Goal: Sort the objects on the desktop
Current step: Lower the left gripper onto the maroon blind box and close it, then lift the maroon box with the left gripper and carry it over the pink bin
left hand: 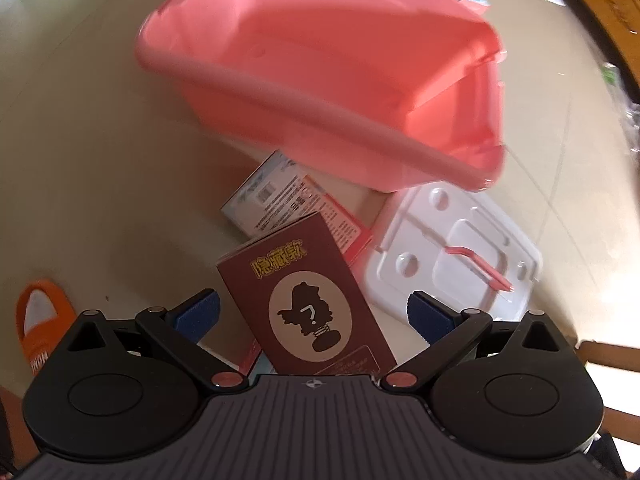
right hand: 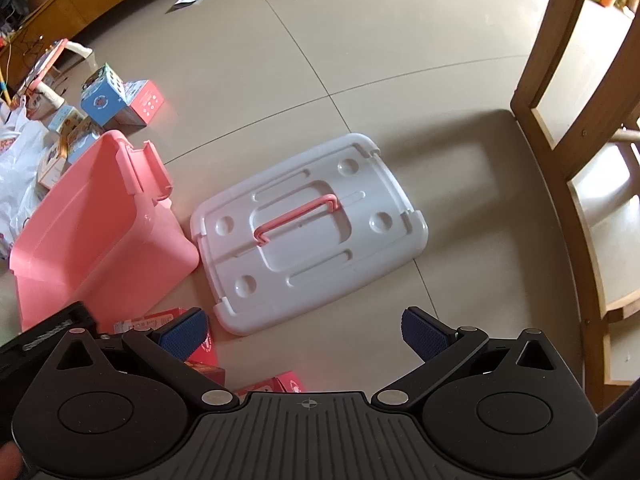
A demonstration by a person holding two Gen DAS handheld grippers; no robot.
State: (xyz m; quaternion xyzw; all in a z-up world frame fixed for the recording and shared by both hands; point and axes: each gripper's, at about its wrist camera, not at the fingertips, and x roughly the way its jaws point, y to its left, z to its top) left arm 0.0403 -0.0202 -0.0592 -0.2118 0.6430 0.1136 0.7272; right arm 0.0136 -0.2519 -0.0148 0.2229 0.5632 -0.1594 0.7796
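A dark red toy box (left hand: pixel 316 304) with a question-mark figure stands between the spread pads of my left gripper (left hand: pixel 314 314); the pads do not touch it. A pink storage bin (left hand: pixel 320 80) lies ahead, blurred, also in the right wrist view (right hand: pixel 96 232). A white-and-blue box (left hand: pixel 272 200) and a red box (left hand: pixel 340 224) lie on the floor under it. My right gripper (right hand: pixel 304 334) is open and empty above the floor, near the white lid (right hand: pixel 308 228) with a pink handle, also in the left wrist view (left hand: pixel 452 248).
Several small boxes (right hand: pixel 116 100) and white bags (right hand: pixel 16 168) lie at the far left. Red boxes (right hand: pixel 200 344) lie under the right gripper. A wooden chair frame (right hand: pixel 580 160) stands at the right. An orange slipper (left hand: pixel 40 320) lies at the left.
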